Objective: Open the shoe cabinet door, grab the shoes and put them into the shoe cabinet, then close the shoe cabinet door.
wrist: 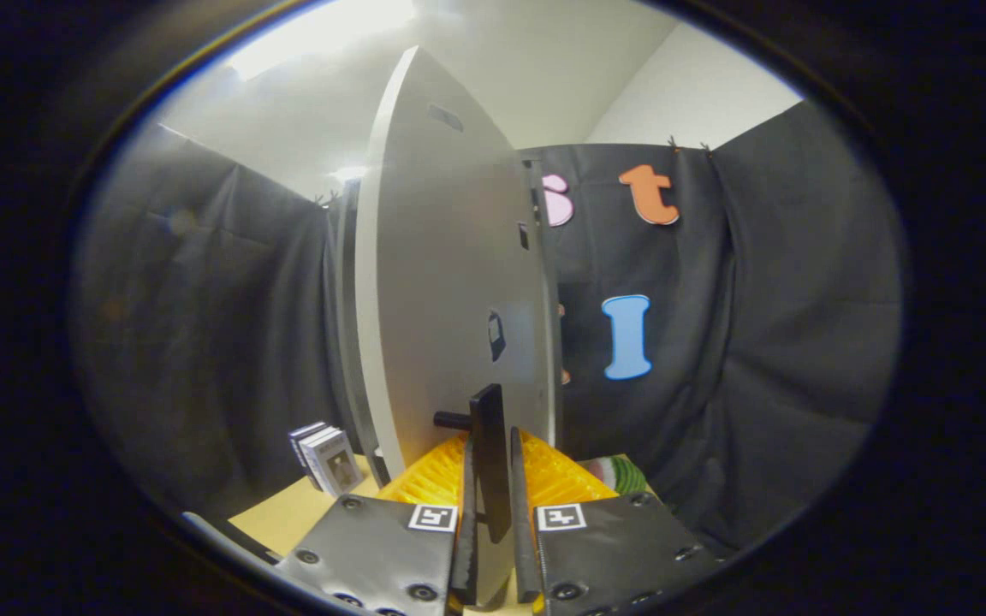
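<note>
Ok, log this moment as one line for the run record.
phase: door handling | gripper: jaws shut on door handle | cabinet door: ajar, seen edge-on | shoes: not yet placed

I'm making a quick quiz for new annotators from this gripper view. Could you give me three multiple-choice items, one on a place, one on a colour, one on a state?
1. Where is the black door handle?
A. between the fingers of the gripper
B. beside the small boxes
C. on the black cloth

2. What colour is the ridged thing just ahead of the gripper?
A. blue
B. yellow-orange
C. white

3. How does the white cabinet door stand?
A. lying flat on the table
B. taken off its cabinet
C. swung open, edge toward the camera

Answers: 1 A, the handle runs up between both fingers. 2 B, its ridges show yellow-orange. 3 C, the door stands upright with its edge in view.
</note>
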`<state>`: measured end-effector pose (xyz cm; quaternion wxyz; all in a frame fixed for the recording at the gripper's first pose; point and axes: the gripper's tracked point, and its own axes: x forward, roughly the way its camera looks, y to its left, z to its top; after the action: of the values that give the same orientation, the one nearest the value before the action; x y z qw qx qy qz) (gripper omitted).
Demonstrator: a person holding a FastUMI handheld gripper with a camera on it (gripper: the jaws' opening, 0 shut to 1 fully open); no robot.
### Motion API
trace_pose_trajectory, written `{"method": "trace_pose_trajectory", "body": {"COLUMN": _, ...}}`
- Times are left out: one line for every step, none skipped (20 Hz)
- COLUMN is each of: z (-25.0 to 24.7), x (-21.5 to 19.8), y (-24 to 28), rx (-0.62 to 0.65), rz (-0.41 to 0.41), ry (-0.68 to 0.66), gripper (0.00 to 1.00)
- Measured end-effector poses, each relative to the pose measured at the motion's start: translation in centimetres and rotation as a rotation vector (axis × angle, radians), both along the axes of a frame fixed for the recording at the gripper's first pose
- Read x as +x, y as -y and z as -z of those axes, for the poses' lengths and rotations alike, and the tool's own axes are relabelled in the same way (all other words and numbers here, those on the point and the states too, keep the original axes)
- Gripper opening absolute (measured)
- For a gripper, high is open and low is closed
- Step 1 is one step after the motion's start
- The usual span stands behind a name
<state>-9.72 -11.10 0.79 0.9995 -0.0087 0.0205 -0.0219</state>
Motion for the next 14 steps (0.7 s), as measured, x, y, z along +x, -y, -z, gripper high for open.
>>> {"method": "trace_pose_trajectory", "body": {"z": -0.1, "x": -0.1, "y": 0.5, "rx": 0.002, "rz": 0.021, "ry": 0.002, "gripper": 0.18}}
{"method": "trace_pose_trajectory", "body": {"z": -0.2, "x": -0.3, "y": 1.4, "rx": 0.000, "rz": 0.053, "ry": 0.006, "gripper": 0.16}}
{"method": "trace_pose_trajectory", "body": {"z": -0.3, "x": -0.5, "y": 2.3, "rx": 0.002, "rz": 0.084, "ry": 0.007, "gripper": 0.15}}
{"method": "trace_pose_trajectory", "body": {"z": -0.4, "x": -0.7, "y": 3.0, "rx": 0.008, "rz": 0.113, "ry": 0.011, "gripper": 0.14}}
{"method": "trace_pose_trajectory", "body": {"z": -0.5, "x": -0.8, "y": 3.4, "rx": 0.019, "rz": 0.133, "ry": 0.016, "gripper": 0.13}}
{"method": "trace_pose_trajectory", "body": {"z": -0.7, "x": -1.3, "y": 4.0, "rx": 0.026, "rz": 0.155, "ry": 0.023, "gripper": 0.12}}
{"method": "trace_pose_trajectory", "body": {"z": -1.1, "x": -1.6, "y": 4.7, "rx": 0.027, "rz": 0.178, "ry": 0.035, "gripper": 0.12}}
{"method": "trace_pose_trajectory", "body": {"z": -1.5, "x": -1.8, "y": 5.7, "rx": 0.026, "rz": 0.204, "ry": 0.047, "gripper": 0.12}}
{"method": "trace_pose_trajectory", "body": {"z": -2.0, "x": -2.3, "y": 6.7, "rx": 0.022, "rz": 0.232, "ry": 0.057, "gripper": 0.12}}
{"method": "trace_pose_trajectory", "body": {"z": -2.5, "x": -2.8, "y": 7.7, "rx": 0.024, "rz": 0.247, "ry": 0.068, "gripper": 0.12}}
{"method": "trace_pose_trajectory", "body": {"z": -3.0, "x": -3.4, "y": 7.9, "rx": 0.026, "rz": 0.251, "ry": 0.081, "gripper": 0.12}}
{"method": "trace_pose_trajectory", "body": {"z": -3.4, "x": -3.8, "y": 8.1, "rx": 0.020, "rz": 0.270, "ry": 0.091, "gripper": 0.13}}
{"method": "trace_pose_trajectory", "body": {"z": -3.4, "x": -3.9, "y": 8.0, "rx": 0.017, "rz": 0.280, "ry": 0.099, "gripper": 0.13}}
{"method": "trace_pose_trajectory", "body": {"z": -3.3, "x": -3.6, "y": 8.0, "rx": 0.015, "rz": 0.286, "ry": 0.106, "gripper": 0.13}}
